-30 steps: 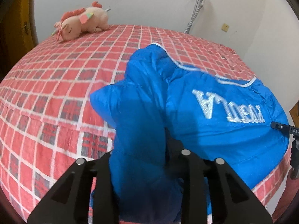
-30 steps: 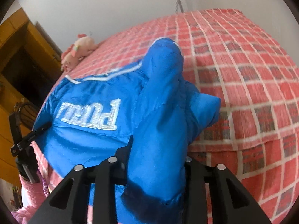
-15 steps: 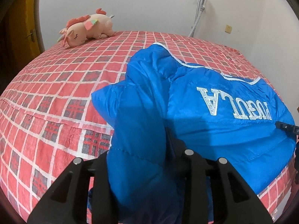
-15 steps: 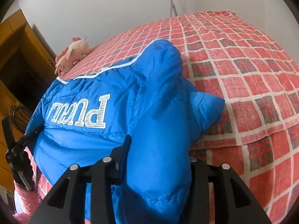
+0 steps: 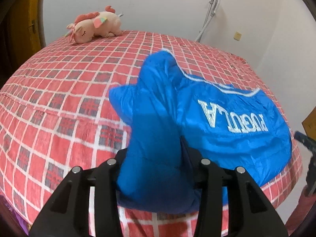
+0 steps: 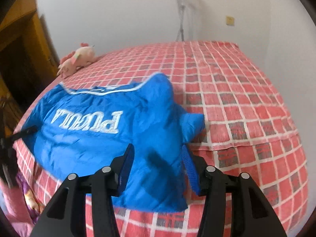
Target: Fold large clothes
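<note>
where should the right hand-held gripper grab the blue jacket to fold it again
Take the blue jacket by the sleeve lying flat between the open right hand-held gripper fingers. Come in low from the near bed edge, since that loose end drapes toward you. The left hand-held gripper already holds the other sleeve.

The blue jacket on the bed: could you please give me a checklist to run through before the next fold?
1. Left gripper shut on the blue jacket: ok.
2. Right gripper open, fabric between its fingers unclamped: ok if release intended.
3. Jacket body lying on the red checked bedspread: ok.
4. Hem within the bed edge: not ok; it overhangs the near edge.
5. Plush unicorn apart from the jacket: ok.
6. Zipper closed: cannot tell.
</note>
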`<control>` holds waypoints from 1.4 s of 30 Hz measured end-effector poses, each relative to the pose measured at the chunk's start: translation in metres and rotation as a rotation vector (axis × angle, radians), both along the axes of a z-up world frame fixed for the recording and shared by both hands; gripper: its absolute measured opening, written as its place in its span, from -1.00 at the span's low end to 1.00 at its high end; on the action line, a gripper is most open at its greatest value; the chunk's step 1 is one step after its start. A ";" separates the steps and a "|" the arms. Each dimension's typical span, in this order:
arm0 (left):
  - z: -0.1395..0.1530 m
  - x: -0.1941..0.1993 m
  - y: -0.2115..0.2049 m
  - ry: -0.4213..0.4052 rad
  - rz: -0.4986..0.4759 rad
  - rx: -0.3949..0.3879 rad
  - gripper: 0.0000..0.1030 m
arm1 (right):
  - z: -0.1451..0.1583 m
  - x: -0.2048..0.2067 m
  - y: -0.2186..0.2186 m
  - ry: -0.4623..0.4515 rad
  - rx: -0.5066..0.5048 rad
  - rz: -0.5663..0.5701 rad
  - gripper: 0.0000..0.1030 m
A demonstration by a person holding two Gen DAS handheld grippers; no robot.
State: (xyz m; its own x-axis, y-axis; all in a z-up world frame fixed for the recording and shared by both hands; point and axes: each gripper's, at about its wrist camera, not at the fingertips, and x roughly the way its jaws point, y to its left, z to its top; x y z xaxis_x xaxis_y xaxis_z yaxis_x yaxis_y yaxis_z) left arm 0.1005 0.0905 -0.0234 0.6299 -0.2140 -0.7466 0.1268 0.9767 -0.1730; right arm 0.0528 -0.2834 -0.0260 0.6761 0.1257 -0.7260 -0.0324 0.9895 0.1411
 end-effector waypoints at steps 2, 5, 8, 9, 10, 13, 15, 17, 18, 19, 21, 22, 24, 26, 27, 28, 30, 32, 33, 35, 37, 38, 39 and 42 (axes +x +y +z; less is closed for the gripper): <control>0.000 0.014 -0.004 -0.003 -0.009 0.037 -0.14 | -0.003 0.002 0.008 0.008 -0.003 0.035 -0.04; -0.008 0.033 -0.010 0.019 -0.008 0.093 -0.07 | -0.013 0.010 0.015 0.031 -0.006 0.029 -0.05; -0.012 0.041 -0.001 0.043 0.021 0.086 0.00 | -0.021 0.015 0.015 0.052 0.010 0.031 -0.06; -0.006 0.037 0.005 0.025 0.035 0.071 0.00 | -0.021 0.014 0.015 0.051 0.006 0.033 -0.06; 0.002 0.032 0.010 -0.002 0.050 0.071 0.01 | -0.020 0.013 0.014 0.050 0.007 0.034 -0.06; 0.027 0.008 0.013 -0.119 0.104 0.113 -0.01 | -0.016 0.012 0.017 0.043 0.000 0.035 -0.06; 0.037 -0.005 0.002 -0.144 0.076 0.113 -0.01 | -0.016 0.012 0.022 0.037 -0.014 0.042 -0.06; 0.037 -0.017 -0.013 -0.144 0.035 0.104 -0.01 | -0.018 0.011 0.030 0.031 -0.030 0.045 -0.07; 0.034 -0.023 -0.026 -0.144 0.005 0.112 -0.01 | -0.020 0.011 0.033 0.028 -0.039 0.045 -0.07; 0.030 -0.028 -0.038 -0.144 -0.018 0.126 -0.01 | -0.022 0.011 0.035 0.024 -0.048 0.042 -0.07; 0.019 -0.033 -0.057 -0.140 -0.051 0.146 -0.01 | -0.025 0.011 0.036 0.019 -0.065 0.033 -0.07; 0.013 -0.034 -0.064 -0.135 -0.068 0.154 -0.01 | -0.027 0.011 0.036 0.018 -0.068 0.029 -0.07; 0.000 -0.032 -0.071 -0.116 -0.082 0.166 -0.01 | -0.030 0.012 0.035 0.020 -0.072 0.025 -0.07; -0.013 -0.024 -0.070 -0.081 -0.080 0.166 -0.01 | -0.036 0.014 0.035 0.027 -0.079 0.018 -0.09; -0.020 -0.020 -0.069 -0.067 -0.081 0.164 -0.01 | -0.039 0.015 0.035 0.031 -0.079 0.016 -0.09; -0.024 -0.018 -0.069 -0.060 -0.085 0.165 0.00 | -0.043 0.016 0.035 0.034 -0.080 0.017 -0.09; -0.030 -0.014 -0.067 -0.056 -0.094 0.160 0.01 | -0.050 0.017 0.035 0.039 -0.081 0.018 -0.09; -0.035 -0.010 -0.067 -0.056 -0.102 0.163 0.01 | -0.056 0.017 0.035 0.041 -0.076 0.014 -0.09; -0.037 -0.009 -0.066 -0.056 -0.105 0.163 0.01 | -0.058 0.018 0.035 0.042 -0.071 0.009 -0.09; -0.040 -0.005 -0.065 -0.056 -0.106 0.151 0.01 | -0.062 0.019 0.036 0.041 -0.066 0.001 -0.10; -0.043 -0.003 -0.064 -0.056 -0.107 0.142 0.01 | -0.064 0.020 0.036 0.040 -0.063 -0.003 -0.10; -0.043 -0.003 -0.064 -0.056 -0.106 0.142 0.01 | -0.064 0.020 0.036 0.040 -0.065 -0.004 -0.10; -0.043 -0.001 -0.064 -0.056 -0.105 0.144 0.01 | -0.064 0.020 0.036 0.042 -0.067 -0.004 -0.10; -0.038 -0.004 -0.065 -0.049 -0.091 0.142 -0.01 | -0.060 0.023 0.033 0.061 -0.054 0.000 -0.10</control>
State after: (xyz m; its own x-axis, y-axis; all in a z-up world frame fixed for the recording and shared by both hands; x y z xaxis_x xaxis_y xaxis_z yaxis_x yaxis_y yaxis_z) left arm 0.0964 0.0252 -0.0619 0.6491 -0.1662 -0.7423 0.2204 0.9751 -0.0256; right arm 0.0755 -0.2502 -0.0857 0.6304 0.0851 -0.7716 -0.0250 0.9957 0.0894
